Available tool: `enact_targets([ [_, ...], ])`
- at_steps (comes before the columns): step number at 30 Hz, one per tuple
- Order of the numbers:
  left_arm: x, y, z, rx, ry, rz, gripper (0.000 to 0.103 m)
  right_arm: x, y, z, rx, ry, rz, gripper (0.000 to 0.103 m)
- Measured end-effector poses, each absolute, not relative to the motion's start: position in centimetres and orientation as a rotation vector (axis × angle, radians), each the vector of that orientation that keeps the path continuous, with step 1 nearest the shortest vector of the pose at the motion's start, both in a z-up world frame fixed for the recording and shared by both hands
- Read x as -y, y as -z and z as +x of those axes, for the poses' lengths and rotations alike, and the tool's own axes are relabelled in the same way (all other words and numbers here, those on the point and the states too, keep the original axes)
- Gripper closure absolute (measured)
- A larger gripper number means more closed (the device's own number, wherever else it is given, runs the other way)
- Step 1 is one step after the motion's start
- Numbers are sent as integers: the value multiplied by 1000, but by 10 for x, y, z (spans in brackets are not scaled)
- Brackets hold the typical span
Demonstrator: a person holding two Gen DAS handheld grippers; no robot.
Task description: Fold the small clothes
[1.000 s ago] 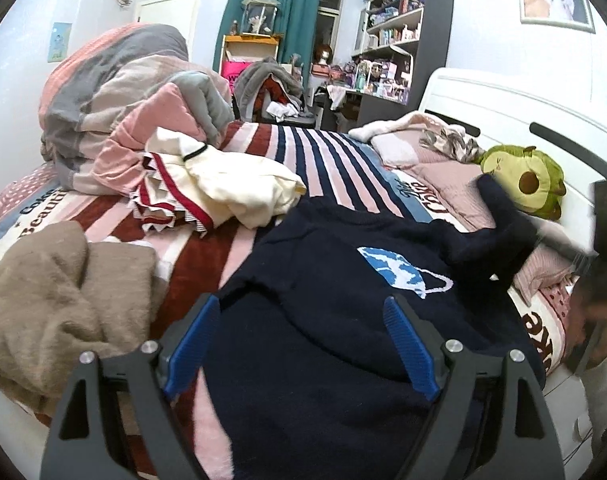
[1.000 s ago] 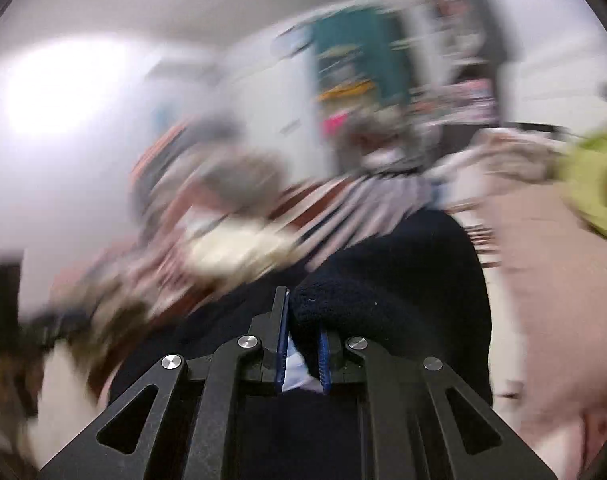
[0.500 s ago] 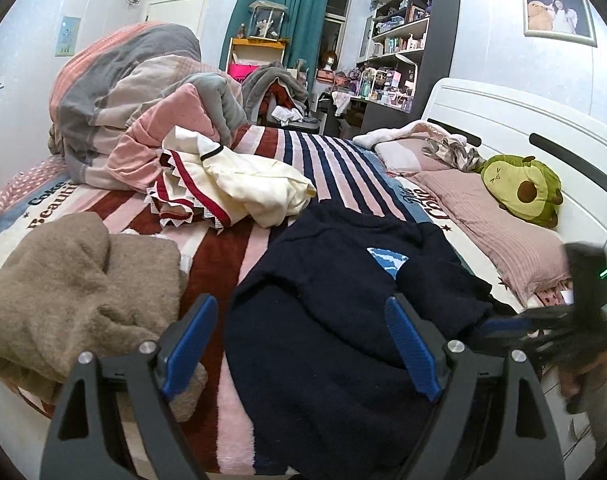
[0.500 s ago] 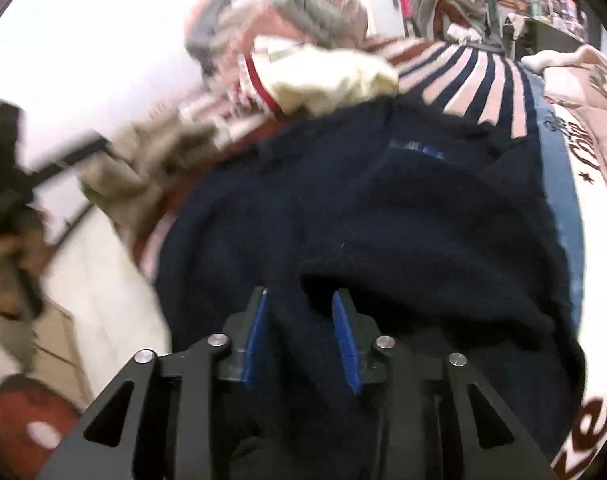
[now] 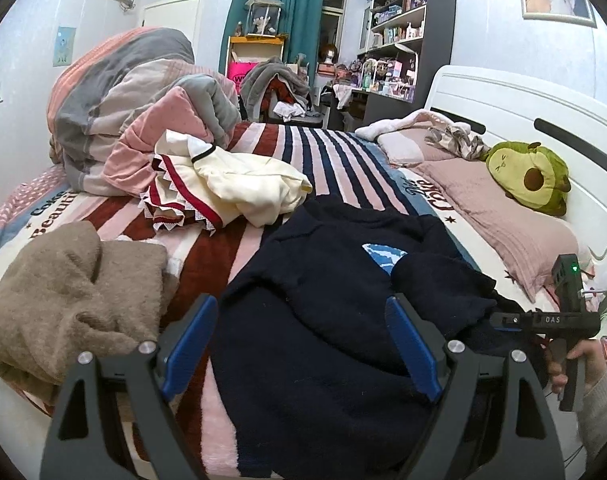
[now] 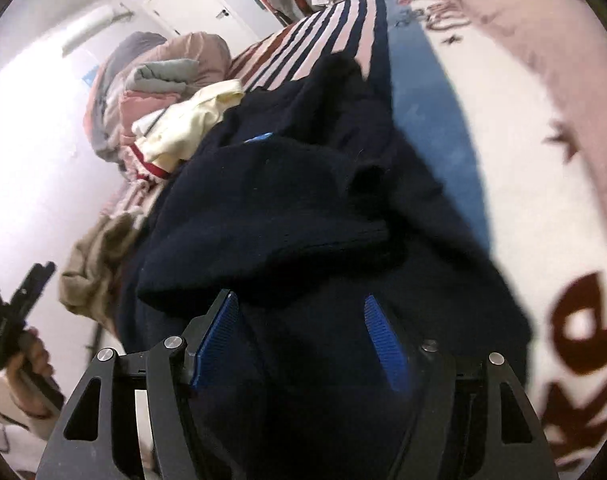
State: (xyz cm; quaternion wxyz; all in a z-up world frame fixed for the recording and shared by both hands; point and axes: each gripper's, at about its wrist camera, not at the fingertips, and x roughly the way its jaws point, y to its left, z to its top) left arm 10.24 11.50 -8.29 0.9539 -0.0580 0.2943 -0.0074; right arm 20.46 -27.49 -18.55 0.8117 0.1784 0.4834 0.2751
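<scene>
A dark navy sweater (image 5: 323, 300) with a light blue print (image 5: 379, 254) lies on the striped bedspread, its right sleeve folded over the chest. My left gripper (image 5: 299, 312) hovers open over the sweater's lower part, nothing between its blue pads. My right gripper (image 6: 299, 312) sits low over the folded sleeve (image 6: 263, 216); its jaws are opening and the pads press on nothing. In the left wrist view the right gripper's black body (image 5: 543, 320) shows at the right edge, held by a hand (image 5: 583, 360).
A tan sweater (image 5: 63, 304) lies left of the navy one. A cream and red garment (image 5: 231, 184) lies behind, before a rolled duvet (image 5: 123, 100). A pink pillow (image 5: 491, 208) and an avocado plush (image 5: 531, 176) sit by the white headboard (image 5: 543, 112).
My right gripper came down with the sleeve, laid it over the sweater's chest and let go as its jaws parted. The left gripper stayed open in place.
</scene>
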Motion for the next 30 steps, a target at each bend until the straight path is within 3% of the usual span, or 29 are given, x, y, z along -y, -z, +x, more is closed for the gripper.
enact_targets([
  [6,-115,87,110,-611,9,-109,20,273,195,225,-976,-608,566,34],
  [8,-119,89,111,-612,4,-116,20,272,194,230,-968,-590,606,40],
  [10,-122,90,111,-611,4,-124,20,272,192,231,-969,-539,581,88],
  [11,-124,90,111,-610,4,-128,20,271,190,231,-970,-497,547,95],
  [15,-135,91,108,-594,6,-154,20,267,159,219,-840,-467,515,97],
  [22,-163,92,92,-559,6,-185,20,206,59,189,-576,-678,308,97],
  [26,-181,96,79,-561,0,-192,20,128,54,164,-613,-926,199,97],
  [30,-197,100,67,-571,-11,-200,20,49,90,138,-760,-1093,39,97],
])
